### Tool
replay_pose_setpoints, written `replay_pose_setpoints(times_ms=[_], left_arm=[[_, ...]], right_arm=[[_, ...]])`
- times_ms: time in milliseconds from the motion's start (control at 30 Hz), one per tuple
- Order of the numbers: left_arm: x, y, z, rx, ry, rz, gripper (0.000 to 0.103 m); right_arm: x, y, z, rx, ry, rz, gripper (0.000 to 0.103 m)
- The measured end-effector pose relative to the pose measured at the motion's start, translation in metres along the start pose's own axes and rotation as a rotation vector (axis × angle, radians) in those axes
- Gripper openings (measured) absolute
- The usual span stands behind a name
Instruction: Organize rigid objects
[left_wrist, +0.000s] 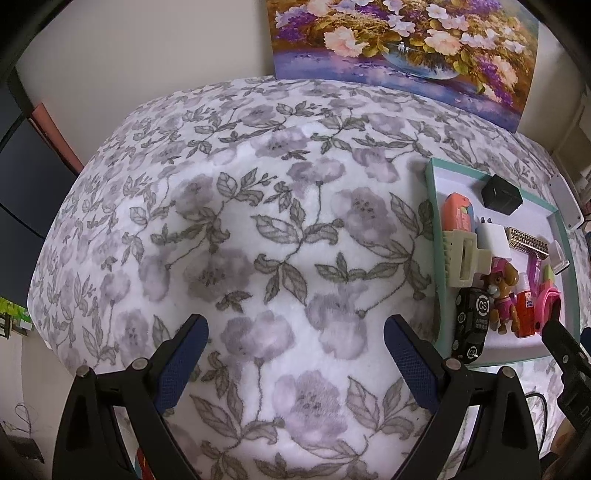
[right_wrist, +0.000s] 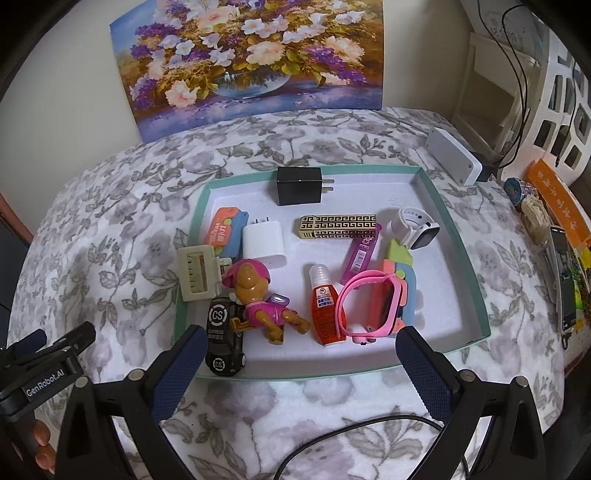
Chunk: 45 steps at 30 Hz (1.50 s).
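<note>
The right gripper (right_wrist: 301, 363) has its two blue fingers (right_wrist: 181, 369) spread wide and holds nothing. It hangs over the near edge of the green-rimmed tray (right_wrist: 458, 236). Just past the left finger lies a black toy car (right_wrist: 223, 338), and beside it a toy puppy in a pink suit (right_wrist: 258, 295). A red little bottle (right_wrist: 325, 310) and a pink watch (right_wrist: 369, 306) lie near the middle. Farther back are a cream hair clip (right_wrist: 195, 275), a white charger (right_wrist: 264, 242), a gold patterned case (right_wrist: 338, 225), a white watch (right_wrist: 413, 229) and a black charger (right_wrist: 299, 185). The left gripper (left_wrist: 295, 360) is also spread wide and empty. It hangs over the bare flowered blanket (left_wrist: 229, 206), with the tray off to its right. All the small things seem to be in the tray, so the sorting looks close to done, or a new pick is about to start. If a thing must move next, the right gripper needs to go down over one thing, like the car, and pinch it without bumping the puppy.
</note>
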<state>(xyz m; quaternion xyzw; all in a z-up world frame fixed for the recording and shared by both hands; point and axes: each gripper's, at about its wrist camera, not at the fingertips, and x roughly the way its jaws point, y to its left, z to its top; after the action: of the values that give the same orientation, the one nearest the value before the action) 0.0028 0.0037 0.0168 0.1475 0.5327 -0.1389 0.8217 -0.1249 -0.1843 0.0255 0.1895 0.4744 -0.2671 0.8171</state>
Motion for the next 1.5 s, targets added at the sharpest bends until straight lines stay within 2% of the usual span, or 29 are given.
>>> replay_pose_setpoints(times_ms=[1500], left_arm=[[0.01,0.002,-0.002,0.015,0.045,0.023,0.096]], right_arm=[[0.014,0.001,-0.002,-0.035,0.049,-0.003,0.103]])
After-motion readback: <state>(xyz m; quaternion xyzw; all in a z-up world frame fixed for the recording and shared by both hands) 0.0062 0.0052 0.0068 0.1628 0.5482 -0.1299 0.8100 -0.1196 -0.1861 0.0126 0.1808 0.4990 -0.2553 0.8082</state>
